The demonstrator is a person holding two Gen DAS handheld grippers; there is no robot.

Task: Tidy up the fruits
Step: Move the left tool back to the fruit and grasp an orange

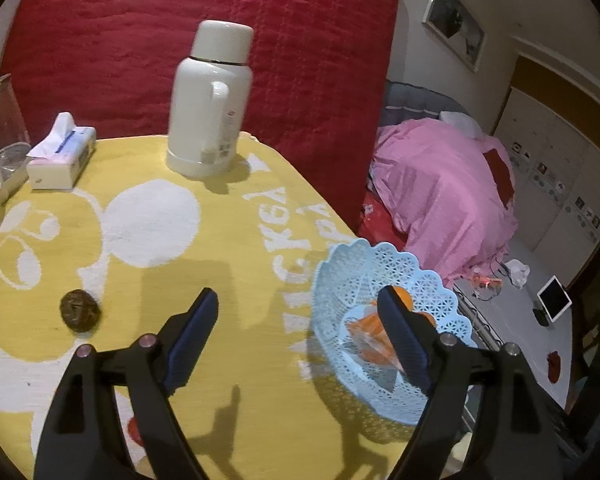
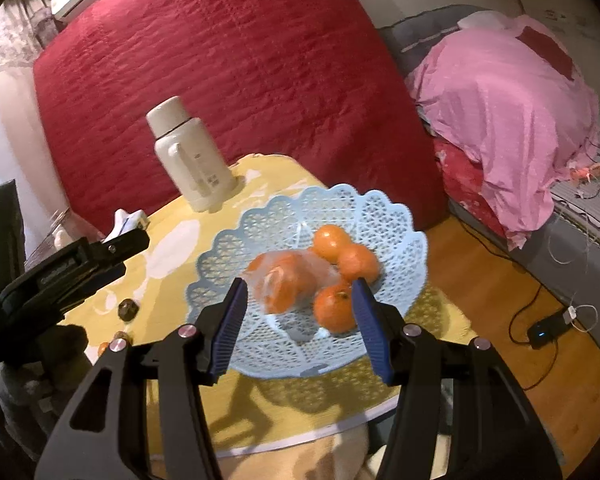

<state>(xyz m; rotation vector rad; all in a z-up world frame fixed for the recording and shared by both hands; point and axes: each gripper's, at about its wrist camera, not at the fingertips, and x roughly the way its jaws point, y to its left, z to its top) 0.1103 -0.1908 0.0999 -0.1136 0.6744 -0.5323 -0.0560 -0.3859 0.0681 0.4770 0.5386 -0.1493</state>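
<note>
The light-blue lattice basket is taken as the landmark; it is set on the counter, which is covered by a yellow printed cloth. Three loose oranges and a clear bag of orange fruit are contained in the basket. A dark wrinkled fruit is located on the cloth well to the left of the basket, apart from it.

The left gripper is held above the cloth just left of the basket; its jaws are spread wide and nothing is held between them. One of its fingers is seen in front of the basket contents.

The right gripper is positioned over the near rim of the basket, directed at the fruit; its jaws are likewise spread wide and empty.

A white thermos is placed upright beyond the basket, to its left. A tissue box is placed further left of the thermos
</note>
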